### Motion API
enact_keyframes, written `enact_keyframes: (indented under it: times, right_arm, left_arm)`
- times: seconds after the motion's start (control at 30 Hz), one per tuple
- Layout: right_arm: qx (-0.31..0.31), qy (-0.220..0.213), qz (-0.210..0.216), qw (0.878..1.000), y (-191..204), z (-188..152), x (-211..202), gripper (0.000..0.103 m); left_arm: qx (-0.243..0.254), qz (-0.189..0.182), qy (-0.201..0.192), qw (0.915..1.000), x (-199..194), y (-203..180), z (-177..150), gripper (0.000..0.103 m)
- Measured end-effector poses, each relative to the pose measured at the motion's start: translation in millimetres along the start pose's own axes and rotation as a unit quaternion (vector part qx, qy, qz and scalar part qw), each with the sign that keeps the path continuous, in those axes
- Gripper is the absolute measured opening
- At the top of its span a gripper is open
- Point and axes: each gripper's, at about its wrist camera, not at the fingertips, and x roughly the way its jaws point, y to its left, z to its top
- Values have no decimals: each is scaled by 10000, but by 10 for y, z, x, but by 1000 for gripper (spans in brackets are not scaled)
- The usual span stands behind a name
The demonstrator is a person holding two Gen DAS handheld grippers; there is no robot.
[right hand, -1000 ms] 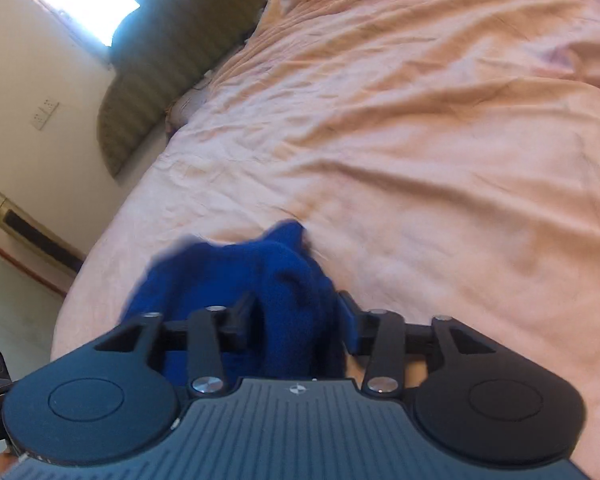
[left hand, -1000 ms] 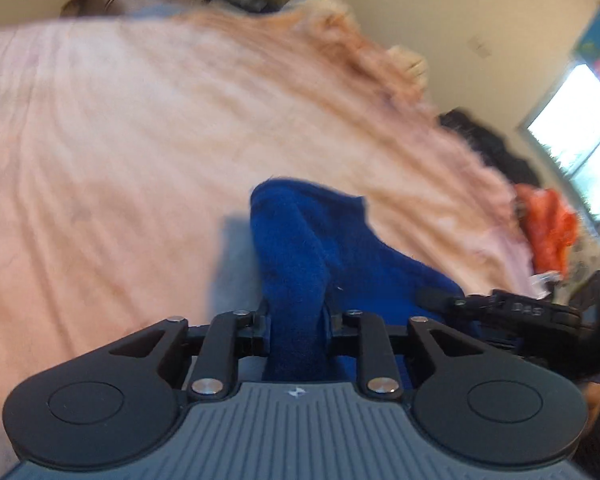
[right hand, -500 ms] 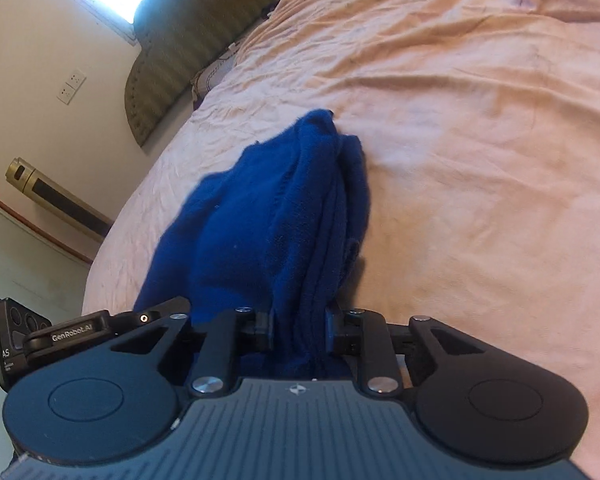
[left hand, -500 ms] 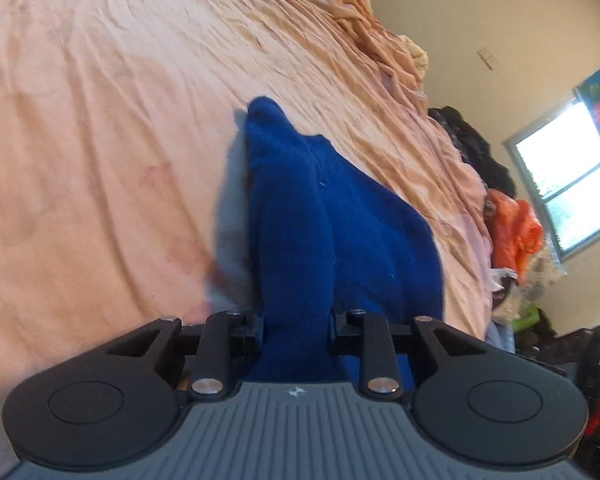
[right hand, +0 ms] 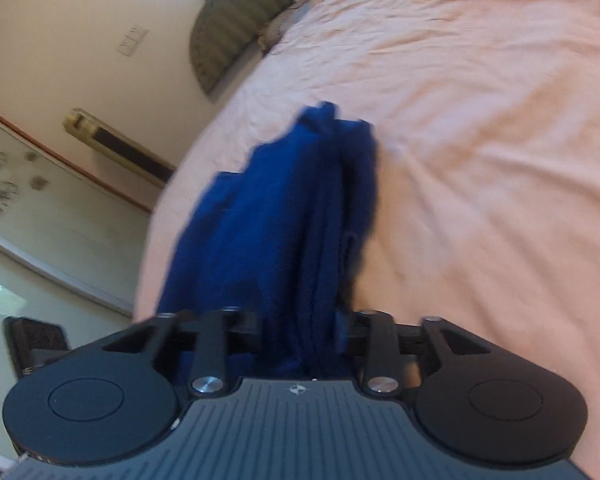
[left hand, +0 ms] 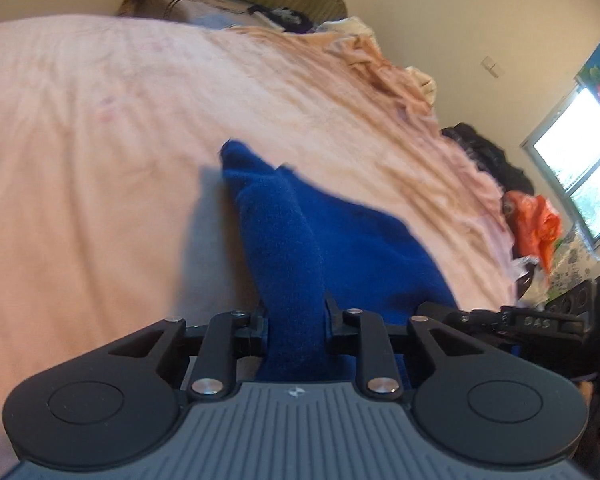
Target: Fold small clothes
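A small dark blue fleece garment (left hand: 300,232) hangs doubled over the peach bed sheet (left hand: 100,140). My left gripper (left hand: 296,320) is shut on one bunched edge of it. The same blue garment (right hand: 284,216) fills the middle of the right wrist view, and my right gripper (right hand: 304,328) is shut on its other bunched edge. The cloth stretches between the two grippers, and the right gripper's body (left hand: 540,324) shows at the right edge of the left wrist view. The fingertips of both grippers are buried in the fabric.
The bed sheet (right hand: 480,140) spreads wide to the right. A striped green headboard (right hand: 236,28) and a pillow (left hand: 180,0) lie at the far end. Crumpled peach bedding (left hand: 380,64), dark clothes (left hand: 488,156) and an orange cloth (left hand: 532,220) sit along the bed's far side by a window.
Both grippers have swung and tilted while staying shut on the blue garment. Half a second ago the cloth hung low near the sheet; now the headboard is in view again and the garment is blurred by motion.
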Motion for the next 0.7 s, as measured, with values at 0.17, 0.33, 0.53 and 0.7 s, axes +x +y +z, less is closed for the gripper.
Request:
enact_keyframes:
  times: [0.17, 0.33, 0.53, 0.7]
  right_arm:
    - [-186, -388, 106, 9990, 43, -257, -508, 65]
    - [-436, 209, -129, 9987, 174, -446, -312, 41]
    - [-802, 71, -438, 9958, 349, -431, -531, 17]
    - [-897, -52, -825, 9925, 248, -552, -550, 32]
  left_arm:
    - [-571, -495, -377, 9964, -432, 162, -288, 84]
    - [-458, -563, -311, 9969, -348, 107, -426, 83]
    - [169, -239, 2, 9996, -250, -259, -435, 23]
    - [410, -226, 106, 9988, -257, -238, -543, 27]
